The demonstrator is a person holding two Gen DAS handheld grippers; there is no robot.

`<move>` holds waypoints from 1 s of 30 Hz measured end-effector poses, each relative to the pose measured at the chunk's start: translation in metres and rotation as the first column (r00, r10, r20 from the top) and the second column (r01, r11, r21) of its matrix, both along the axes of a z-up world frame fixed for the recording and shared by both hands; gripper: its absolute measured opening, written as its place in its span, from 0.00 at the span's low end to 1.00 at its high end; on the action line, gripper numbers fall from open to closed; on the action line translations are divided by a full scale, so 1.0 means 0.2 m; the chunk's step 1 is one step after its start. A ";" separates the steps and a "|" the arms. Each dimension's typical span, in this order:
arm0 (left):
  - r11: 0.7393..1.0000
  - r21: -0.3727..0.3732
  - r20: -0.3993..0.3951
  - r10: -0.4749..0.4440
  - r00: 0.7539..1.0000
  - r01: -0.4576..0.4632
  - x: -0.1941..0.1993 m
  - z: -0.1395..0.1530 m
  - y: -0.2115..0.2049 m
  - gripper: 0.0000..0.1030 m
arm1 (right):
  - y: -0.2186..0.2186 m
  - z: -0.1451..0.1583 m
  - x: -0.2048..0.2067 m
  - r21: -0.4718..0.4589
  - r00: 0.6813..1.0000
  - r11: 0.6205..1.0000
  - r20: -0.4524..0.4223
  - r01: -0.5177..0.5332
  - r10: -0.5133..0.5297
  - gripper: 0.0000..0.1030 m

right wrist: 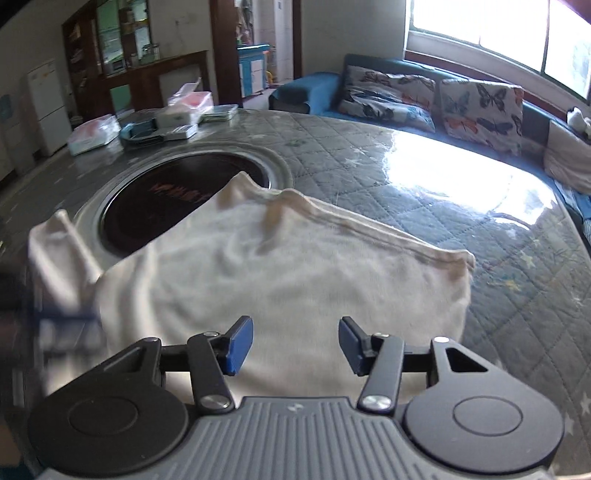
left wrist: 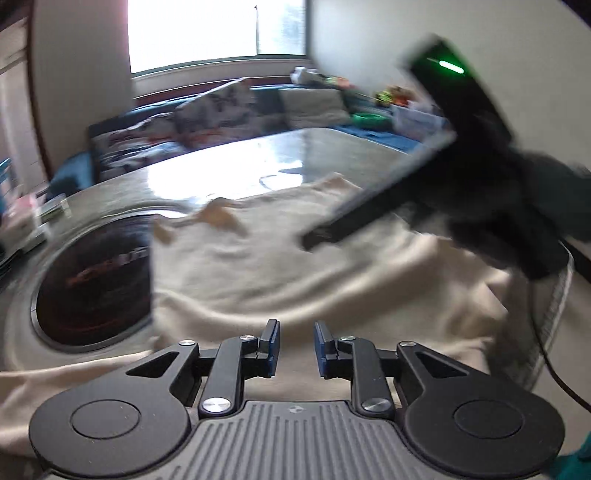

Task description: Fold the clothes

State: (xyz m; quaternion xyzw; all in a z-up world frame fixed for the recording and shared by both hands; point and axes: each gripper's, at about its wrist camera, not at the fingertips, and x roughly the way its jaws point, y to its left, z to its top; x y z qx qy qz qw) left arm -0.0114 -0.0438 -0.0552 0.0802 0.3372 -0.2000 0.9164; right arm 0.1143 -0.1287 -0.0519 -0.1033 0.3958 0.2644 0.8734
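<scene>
Your left gripper [left wrist: 295, 349] sits just above the cream garment [left wrist: 295, 266], its blue-padded jaws parted by a narrow gap with nothing between them. Your right gripper [right wrist: 296, 345] is spread wider, also holding nothing, and hangs over the near part of the same garment [right wrist: 295, 280].

The garment lies spread and rumpled on the table [right wrist: 406, 184], which has a quilted cover under a glossy sheet. One far corner of the cloth overlaps the dark round inset [right wrist: 177, 199] in the table top; the far hem is ridged and slightly raised.

In the left view your right gripper [left wrist: 476, 166] shows as a dark, motion-blurred shape over the right side of the cloth, green light lit; whether it touches the fabric cannot be told from that blur.

Plastic boxes [right wrist: 170, 118] are stacked at the table's far left edge. A blue sofa with butterfly cushions [right wrist: 436, 99] stands beyond the table under the window [right wrist: 498, 29].
</scene>
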 end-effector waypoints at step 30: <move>0.981 -0.069 -0.084 -0.184 0.979 0.179 0.00 -0.05 -0.04 0.34 | 0.22 -0.08 0.55 -0.120 0.997 0.992 0.072 -0.023 0.032 0.00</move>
